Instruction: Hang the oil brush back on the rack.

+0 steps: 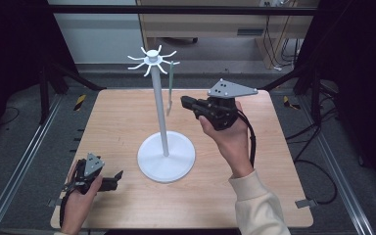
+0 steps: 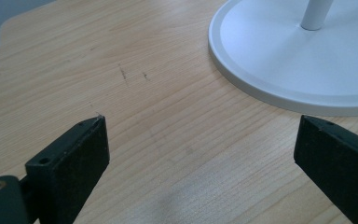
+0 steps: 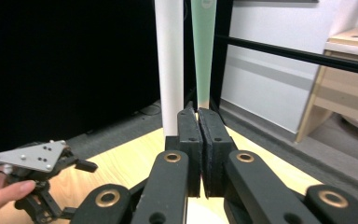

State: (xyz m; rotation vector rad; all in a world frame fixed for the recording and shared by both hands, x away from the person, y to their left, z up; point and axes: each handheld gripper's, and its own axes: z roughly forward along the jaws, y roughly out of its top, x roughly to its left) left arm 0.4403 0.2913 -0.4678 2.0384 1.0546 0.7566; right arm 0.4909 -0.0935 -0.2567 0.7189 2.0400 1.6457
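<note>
While the white stand point(image 1: 165, 155) sits mid-table point(image 1: 122, 127) on its broad round base, a slim pale-green strip point(image 1: 170, 85) hangs from 1 of the hooks at its top; it looks light, thin and probably a bit flexible, so a pinch near its lower end suits it; the right gripper point(image 3: 199, 112) has its 2 jaws clamped there; the left gripper point(image 2: 200, 140) rests gaping near the base, holding nothing; the strip's hook end is cut off in the right gripper view, and what the strip is stays unclear.

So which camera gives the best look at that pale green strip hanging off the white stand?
The high view: the green strip hangs full-length from a hook. The right gripper view shows its lower part, clamped between the right gripper fingers.
</note>
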